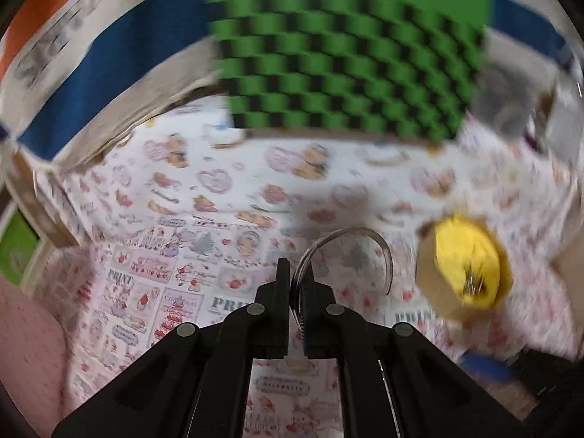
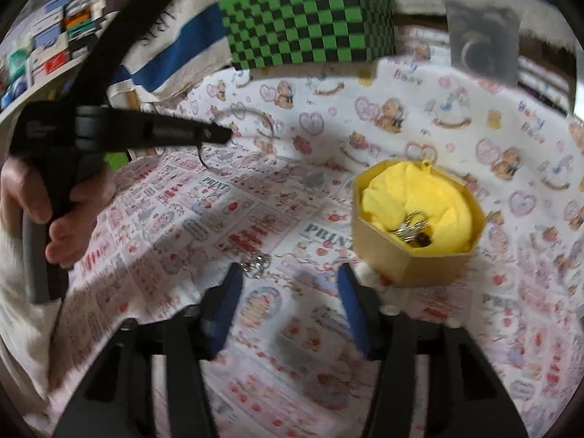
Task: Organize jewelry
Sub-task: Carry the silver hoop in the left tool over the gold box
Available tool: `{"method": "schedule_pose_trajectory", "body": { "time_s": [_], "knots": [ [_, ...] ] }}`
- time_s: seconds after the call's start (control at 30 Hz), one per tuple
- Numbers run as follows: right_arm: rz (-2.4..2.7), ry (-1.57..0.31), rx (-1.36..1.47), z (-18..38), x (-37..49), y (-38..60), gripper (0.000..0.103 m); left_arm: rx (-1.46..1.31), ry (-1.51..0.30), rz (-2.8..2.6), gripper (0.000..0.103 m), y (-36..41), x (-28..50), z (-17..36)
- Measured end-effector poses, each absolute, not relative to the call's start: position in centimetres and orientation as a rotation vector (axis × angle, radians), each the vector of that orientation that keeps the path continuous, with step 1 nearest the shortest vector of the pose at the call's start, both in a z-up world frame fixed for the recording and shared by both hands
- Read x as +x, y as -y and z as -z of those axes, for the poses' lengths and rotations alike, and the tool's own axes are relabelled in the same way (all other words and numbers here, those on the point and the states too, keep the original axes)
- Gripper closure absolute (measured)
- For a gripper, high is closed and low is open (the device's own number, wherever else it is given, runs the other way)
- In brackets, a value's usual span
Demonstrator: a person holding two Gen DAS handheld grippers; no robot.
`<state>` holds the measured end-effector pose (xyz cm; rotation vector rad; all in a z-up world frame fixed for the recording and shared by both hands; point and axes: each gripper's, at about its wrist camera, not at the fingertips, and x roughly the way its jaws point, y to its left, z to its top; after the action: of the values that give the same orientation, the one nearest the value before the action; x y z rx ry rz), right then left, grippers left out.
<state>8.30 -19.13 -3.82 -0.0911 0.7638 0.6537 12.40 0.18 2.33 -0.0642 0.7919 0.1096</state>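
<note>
While the left gripper (image 1: 295, 284) pinched a thin bangle (image 1: 350, 252) mid-air | box (image 2: 416, 226) sat far right | right gripper (image 2: 290, 284) gaped empty near loose chain (image 2: 257, 264) | risk: slim bangle slipping during swing.

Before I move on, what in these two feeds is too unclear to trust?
- Left wrist view: yellow-lined box and the jewelry in it smeared by motion blur.
- Left tongs pinch a curved bangle; its lower part is hidden between the fingers.
- Right wrist view: pieces inside the box too small to identify.
- Chain partly hidden by the right tongs.
</note>
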Motion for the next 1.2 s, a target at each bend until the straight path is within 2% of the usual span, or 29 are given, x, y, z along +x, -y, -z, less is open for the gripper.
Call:
{"method": "schedule_pose_trajectory", "body": {
  "time_s": [0.1,0.23,0.27,0.37,0.63,0.83,0.97,1.07,1.2],
  "knots": [
    [-0.636,-0.851,-0.041,4.3,9.8,17.3,0.081,-0.081,-0.778,-0.158,0.099,-1.5,12.6,-2.6],
    [-0.625,-0.886,-0.105,4.9,10.2,14.5,0.084,-0.063,-0.768,-0.204,0.099,-1.9,12.7,-2.5],
    [-0.612,-0.899,-0.127,5.3,10.1,13.9,0.090,-0.071,-0.770,-0.203,0.099,-2.1,12.7,-2.3],
    [-0.555,-0.884,-0.178,6.2,9.5,13.3,0.102,-0.065,-0.789,-0.193,0.099,-1.5,12.9,-2.0],
    [-0.597,-0.742,0.069,0.9,8.1,18.3,0.102,-0.107,-0.732,-0.160,0.099,-1.8,12.2,-2.9],
    [-0.600,-0.634,0.084,-3.8,7.1,20.6,0.102,-0.095,-0.694,-0.133,0.098,-1.3,11.9,-3.3],
    [-0.451,-0.602,0.017,-4.2,7.5,21.8,0.102,-0.065,-0.651,-0.100,0.097,-0.1,11.4,-3.6],
    [-0.549,-0.629,0.178,-3.7,8.5,23.7,0.102,-0.050,-0.609,-0.037,0.097,0.9,10.8,-3.9],
    [-0.520,-0.561,0.137,-4.1,8.5,24.1,0.102,-0.062,-0.580,0.093,0.098,2.6,10.4,-4.1]
  ]
}}
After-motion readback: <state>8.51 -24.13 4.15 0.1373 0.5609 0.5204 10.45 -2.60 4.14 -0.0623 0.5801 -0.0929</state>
